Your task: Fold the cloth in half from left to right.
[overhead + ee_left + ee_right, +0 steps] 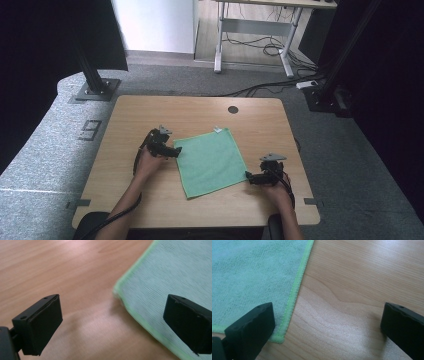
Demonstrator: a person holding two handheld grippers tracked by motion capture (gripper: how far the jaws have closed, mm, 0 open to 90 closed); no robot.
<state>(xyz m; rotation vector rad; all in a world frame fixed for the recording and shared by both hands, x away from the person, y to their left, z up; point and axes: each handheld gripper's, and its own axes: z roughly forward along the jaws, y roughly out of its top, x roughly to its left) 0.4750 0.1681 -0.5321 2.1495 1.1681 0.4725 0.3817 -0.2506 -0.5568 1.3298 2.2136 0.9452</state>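
Light wooden bench (150,200) with rounded corners, small round dark grommet hole (233,109) near its far edge. Green square microfibre cloth (210,160) with a brighter green stitched hem lies flat and spread out at the bench middle, turned slightly askew, small white tag (218,130) at its far corner. Left hand-held gripper (172,151), black with a grey three-cornered plate, sits at the cloth's left corner; in the left gripper view its jaws are spread wide, released, one over bare wood and one over the cloth (175,277), with the cloth corner between them. Right hand-held gripper (248,176), same build, sits at the cloth's right corner; in the right gripper view its jaws also stand wide apart, gripping nothing, one jaw over the cloth (249,277) corner, the other over bare bench (362,277). Cloth hem runs between them.
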